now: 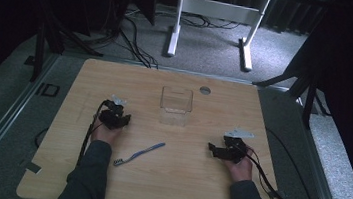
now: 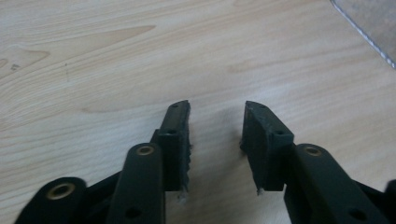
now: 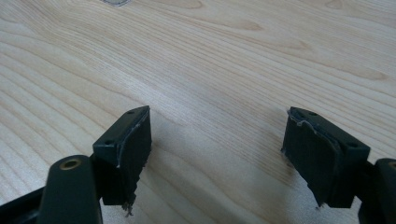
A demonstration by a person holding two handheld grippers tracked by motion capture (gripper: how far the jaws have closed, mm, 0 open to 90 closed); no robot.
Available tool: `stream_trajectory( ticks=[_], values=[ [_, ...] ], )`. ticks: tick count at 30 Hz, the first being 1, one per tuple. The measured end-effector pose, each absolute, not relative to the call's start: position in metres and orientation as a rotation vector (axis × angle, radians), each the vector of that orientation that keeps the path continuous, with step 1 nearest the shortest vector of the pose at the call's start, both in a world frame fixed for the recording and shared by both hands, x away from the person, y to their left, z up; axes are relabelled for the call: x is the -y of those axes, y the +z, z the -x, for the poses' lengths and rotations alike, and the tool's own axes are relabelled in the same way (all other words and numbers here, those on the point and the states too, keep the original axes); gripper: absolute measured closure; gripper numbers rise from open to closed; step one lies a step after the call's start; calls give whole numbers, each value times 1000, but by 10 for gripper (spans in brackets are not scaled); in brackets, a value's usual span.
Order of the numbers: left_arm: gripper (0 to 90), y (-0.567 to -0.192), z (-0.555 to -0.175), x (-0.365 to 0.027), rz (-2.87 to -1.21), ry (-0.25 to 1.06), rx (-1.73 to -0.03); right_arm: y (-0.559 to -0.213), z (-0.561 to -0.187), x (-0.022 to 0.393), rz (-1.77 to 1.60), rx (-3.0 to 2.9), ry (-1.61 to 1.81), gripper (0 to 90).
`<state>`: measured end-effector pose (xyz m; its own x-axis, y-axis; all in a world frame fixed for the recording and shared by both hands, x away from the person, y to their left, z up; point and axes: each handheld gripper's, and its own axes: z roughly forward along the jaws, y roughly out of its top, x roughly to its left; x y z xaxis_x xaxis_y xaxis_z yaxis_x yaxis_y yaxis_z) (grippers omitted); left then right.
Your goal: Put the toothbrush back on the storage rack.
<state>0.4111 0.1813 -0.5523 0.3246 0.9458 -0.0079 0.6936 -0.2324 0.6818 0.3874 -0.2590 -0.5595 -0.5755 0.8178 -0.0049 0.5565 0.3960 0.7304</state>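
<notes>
A person holds a gripper in each hand over a light wooden table [image 1: 179, 190]. My left gripper [image 1: 113, 116] rests left of centre; in the left gripper view its jaws [image 2: 217, 108] stand apart over bare wood with nothing between them. My right gripper [image 1: 215, 149] rests near the right side and points left; its jaws [image 3: 217, 114] stand wide open over bare wood. A blue toothbrush [image 1: 140, 153] lies on the table between the two hands, bristle end towards the person. A clear square container [image 1: 176, 105] stands upright behind it at the table's middle; its corner [image 2: 369, 23] shows at upper right.
A round grey grommet [image 1: 205, 89] sits in the table's far edge. Cables trail from both grippers across the table. Beyond the table, a white desk frame [image 1: 214, 13], floor cables and black stand legs [image 1: 45, 39] surround it on grey carpet.
</notes>
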Motion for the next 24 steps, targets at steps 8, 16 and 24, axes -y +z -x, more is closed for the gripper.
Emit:
stream_trajectory(
  ticks=[8,16,24],
  values=[
    [649,-540,-397,-190,-1974,547,-1420,-560,-387,259,-1188,-2295,994,232],
    [643,-521,-382,-190,-1976,532,-1345,-560,-387,259,-1187,-2295,994,232],
    [678,-512,-371,-191,-1976,497,-1308,-560,-387,259,-1187,-2296,992,233]
  ],
)
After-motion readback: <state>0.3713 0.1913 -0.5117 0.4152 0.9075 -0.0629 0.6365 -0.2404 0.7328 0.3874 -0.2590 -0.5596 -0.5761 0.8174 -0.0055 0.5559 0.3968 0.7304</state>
